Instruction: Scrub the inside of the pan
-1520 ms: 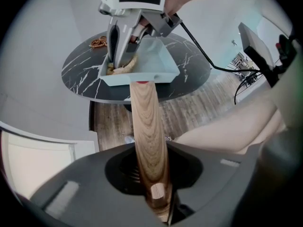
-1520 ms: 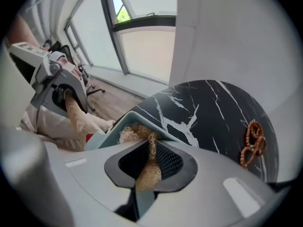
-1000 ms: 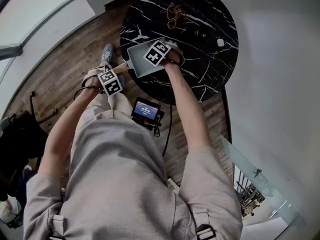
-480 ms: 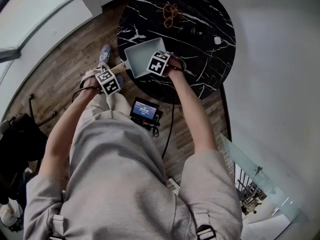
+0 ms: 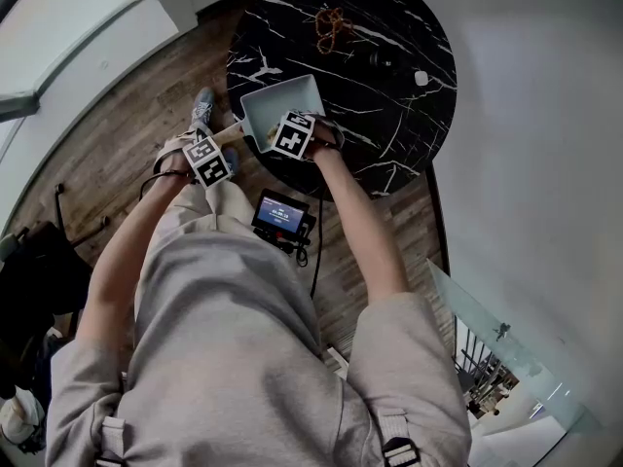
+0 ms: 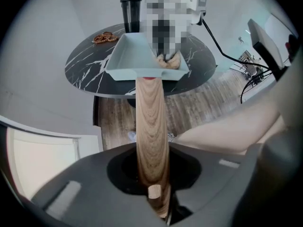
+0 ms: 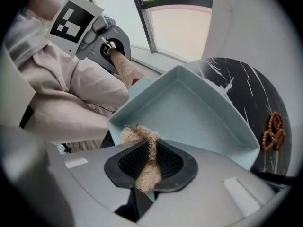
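Scrubbing under way. Left gripper [image 6: 152,188], jaws just tightened, clamps wooden handle [image 6: 150,122]. Right gripper [image 7: 150,162], jaws just easing apart, pinches scrubber [image 7: 135,136] at pan [image 7: 213,103] corner. Next: sweep across floor, likely re-firming grip.

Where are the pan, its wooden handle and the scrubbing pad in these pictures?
pan [image 7: 199,122], right gripper view, bare inside floor.
wooden handle [image 6: 150,126], left gripper view, middle of the shaft.
scrubbing pad [image 7: 147,175], right gripper view, lower tuft of fibres.

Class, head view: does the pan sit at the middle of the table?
No, the pan sits at the table's near edge, its handle overhanging the floor.
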The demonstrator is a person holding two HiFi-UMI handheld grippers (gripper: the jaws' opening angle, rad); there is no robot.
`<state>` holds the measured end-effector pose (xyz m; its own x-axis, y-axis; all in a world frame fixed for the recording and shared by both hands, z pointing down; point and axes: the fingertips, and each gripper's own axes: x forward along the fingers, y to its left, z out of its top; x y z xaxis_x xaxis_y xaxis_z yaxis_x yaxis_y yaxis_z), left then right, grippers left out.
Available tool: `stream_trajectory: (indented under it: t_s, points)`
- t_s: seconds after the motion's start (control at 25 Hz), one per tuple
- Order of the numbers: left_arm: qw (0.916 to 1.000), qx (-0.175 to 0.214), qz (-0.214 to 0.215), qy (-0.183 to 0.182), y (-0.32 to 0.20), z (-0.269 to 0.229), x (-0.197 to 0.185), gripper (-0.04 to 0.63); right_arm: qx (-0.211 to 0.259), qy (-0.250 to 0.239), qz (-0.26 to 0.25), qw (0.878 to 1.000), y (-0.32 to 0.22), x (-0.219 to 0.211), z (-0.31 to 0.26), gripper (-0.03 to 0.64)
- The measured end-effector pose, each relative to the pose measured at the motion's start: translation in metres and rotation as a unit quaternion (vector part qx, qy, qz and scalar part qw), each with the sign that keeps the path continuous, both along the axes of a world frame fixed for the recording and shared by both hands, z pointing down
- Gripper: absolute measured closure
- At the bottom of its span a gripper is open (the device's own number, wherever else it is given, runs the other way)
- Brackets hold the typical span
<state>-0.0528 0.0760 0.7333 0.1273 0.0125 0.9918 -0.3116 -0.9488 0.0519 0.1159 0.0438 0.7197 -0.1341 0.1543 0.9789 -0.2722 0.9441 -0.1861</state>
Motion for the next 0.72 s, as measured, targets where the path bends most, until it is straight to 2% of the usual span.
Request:
stream_trajectory:
  t_s: [0.16, 0.24, 0.28, 0.32, 0.4, 0.44, 0.52, 0.6, 0.64, 0.72]
  points:
    - [1.0, -0.001, 0.001, 0.002, 0.0, -0.001, 0.0, 0.538, 0.011, -0.036, 0.0, 0.999, 0.008, -0.03, -0.003, 0.549]
    - [1.0, -0.002, 0.003, 0.003, 0.002, -0.001, 0.001, 0.538, 0.049, -0.062, 0.024, 0.997, 0.002, -0.033, -0.01, 0.543]
    - [1.0, -0.002, 0.004, 0.004, 0.002, -0.001, 0.001, 0.538, 0.078, -0.081, 0.055, 0.992, -0.006, -0.03, -0.016, 0.54]
    - [1.0, -0.001, 0.004, 0.005, 0.001, -0.001, 0.002, 0.538, 0.11, -0.104, 0.096, 0.984, -0.015, -0.027, -0.024, 0.528]
    - [1.0, 0.002, 0.004, 0.008, 0.0, -0.001, 0.001, 0.538, 0.166, -0.149, 0.17, 0.96, -0.031, -0.022, -0.04, 0.43]
    - [0.9999, 0.004, 0.004, 0.009, 0.0, -0.002, 0.0, 0.538, 0.182, -0.164, 0.193, 0.95, -0.033, -0.02, -0.044, 0.399]
    - [0.9999, 0.003, 0.005, 0.009, 0.002, -0.002, 0.0, 0.538, 0.203, -0.166, 0.209, 0.942, -0.03, -0.017, -0.044, 0.357]
    - [0.9999, 0.003, 0.006, 0.01, 0.002, -0.002, 0.0, 0.538, 0.231, -0.15, 0.219, 0.936, -0.035, -0.013, -0.041, 0.371]
    - [0.9999, 0.003, 0.006, 0.011, 0.002, -0.002, 0.001, 0.538, 0.248, -0.147, 0.237, 0.928, -0.042, -0.011, -0.044, 0.389]
    - [0.9999, 0.003, 0.007, 0.01, 0.002, -0.003, 0.001, 0.538, 0.274, -0.147, 0.302, 0.901, -0.06, -0.004, -0.054, 0.408]
